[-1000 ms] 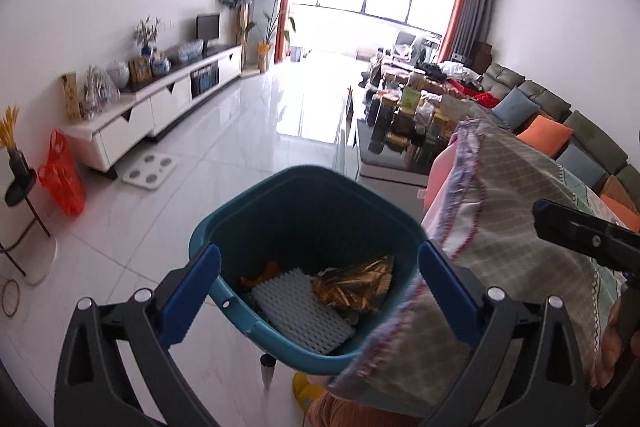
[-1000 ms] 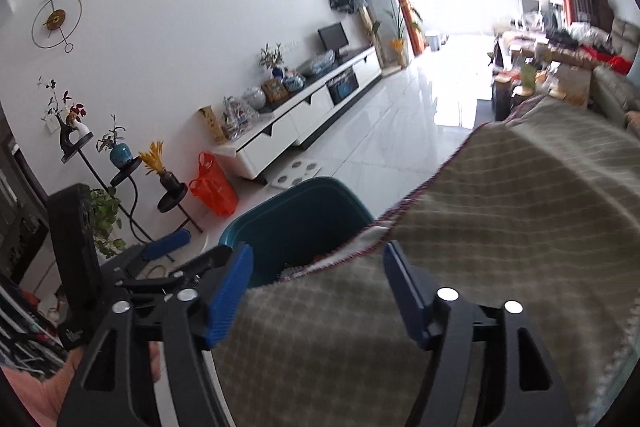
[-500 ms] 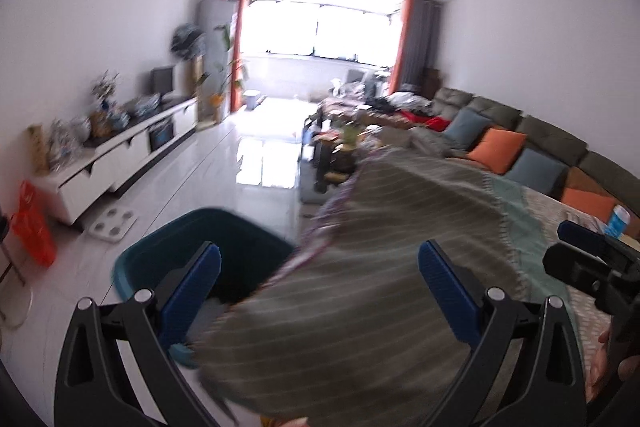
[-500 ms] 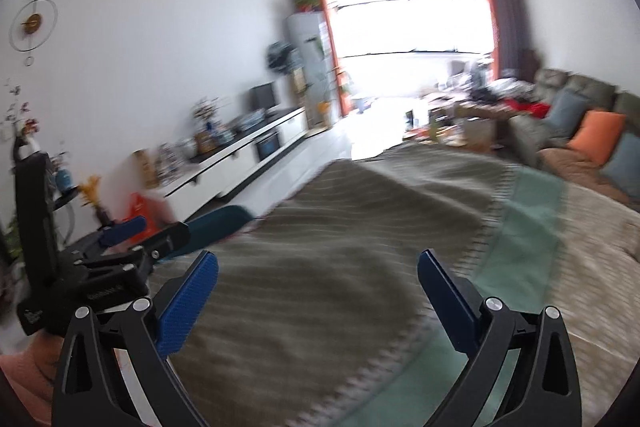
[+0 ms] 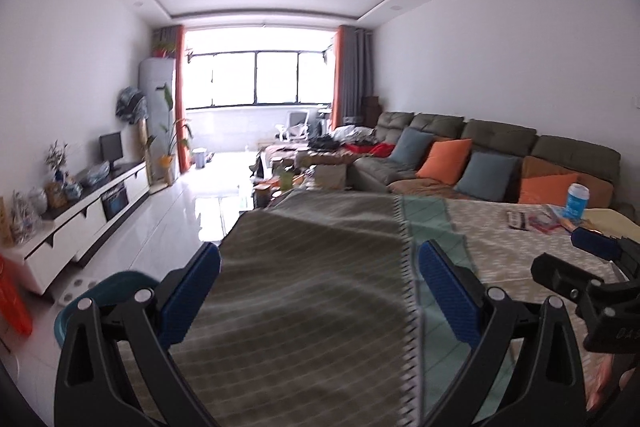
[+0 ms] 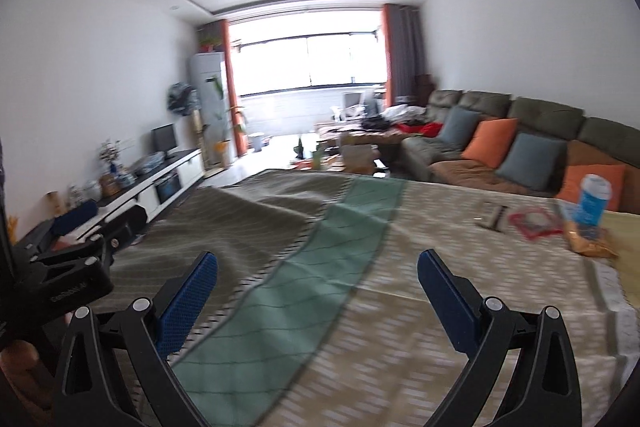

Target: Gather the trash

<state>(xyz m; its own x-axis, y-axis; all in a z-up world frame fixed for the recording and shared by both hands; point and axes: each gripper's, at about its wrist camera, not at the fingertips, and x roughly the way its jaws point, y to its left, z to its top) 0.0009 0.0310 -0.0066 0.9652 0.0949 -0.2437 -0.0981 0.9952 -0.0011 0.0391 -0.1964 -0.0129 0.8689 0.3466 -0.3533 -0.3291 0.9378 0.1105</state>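
Observation:
Both grippers hang over a table covered with a checked grey, green and beige cloth (image 6: pixel 360 227). Trash lies at its far right: a red wrapper (image 6: pixel 534 223), a small dark packet (image 6: pixel 492 217) and a crumpled orange wrapper (image 6: pixel 588 245) beside a blue-and-white canister (image 6: pixel 594 201). My right gripper (image 6: pixel 318 303) is open wide with only cloth below it, well short of the trash. My left gripper (image 5: pixel 320 291) is open too, over the cloth's grey end. The teal bin (image 5: pixel 108 291) shows on the floor at lower left, its contents hidden.
A grey sofa (image 5: pixel 500 143) with orange and blue cushions runs along the right wall. A cluttered coffee table (image 5: pixel 304 171) stands beyond the cloth. A white TV cabinet (image 5: pixel 92 203) lines the left wall, and a red bag (image 5: pixel 12 299) sits beside it on the tiled floor.
Both views have swung right and up, from the bin to the table top. The bin has slid to the lower left corner. The right jaws have widened. The trash has come into sight.

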